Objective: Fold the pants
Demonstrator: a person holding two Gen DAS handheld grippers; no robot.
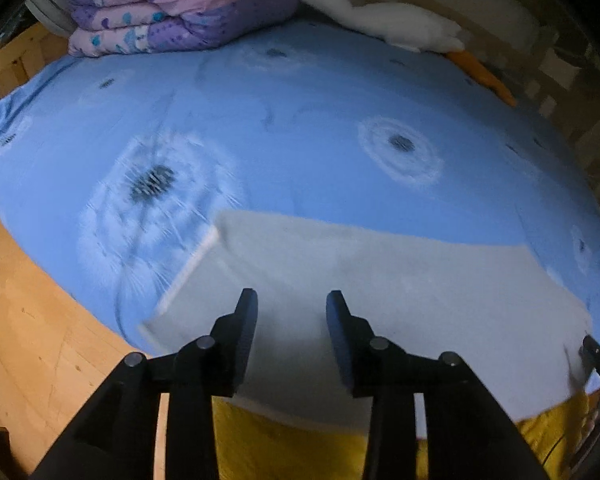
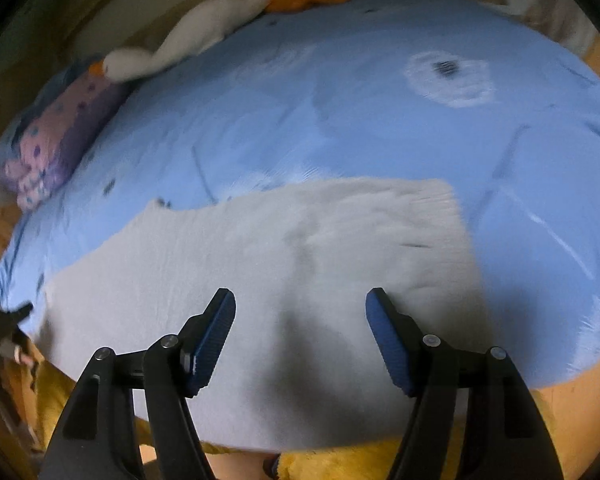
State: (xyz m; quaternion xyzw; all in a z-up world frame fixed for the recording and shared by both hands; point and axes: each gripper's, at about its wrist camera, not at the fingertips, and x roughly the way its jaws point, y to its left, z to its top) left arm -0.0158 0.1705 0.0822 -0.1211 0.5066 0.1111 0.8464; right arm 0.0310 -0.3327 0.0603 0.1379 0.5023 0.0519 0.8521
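Note:
Light grey pants [image 1: 400,292] lie flat across the near edge of a bed with a blue dandelion-print sheet [image 1: 300,120]. In the right wrist view the pants [image 2: 280,260] fill the lower middle. My left gripper [image 1: 292,300] is open and empty, just above the grey cloth near its left end. My right gripper [image 2: 300,300] is open wide and empty above the cloth's right part. The other gripper's tip shows at the far right edge of the left wrist view [image 1: 596,356].
A folded purple quilt [image 1: 172,8] and a white plush goose [image 1: 380,12] lie at the bed's far side. A wooden bed frame [image 1: 40,340] runs along the left. Yellow cloth [image 1: 284,444] hangs below the bed's near edge.

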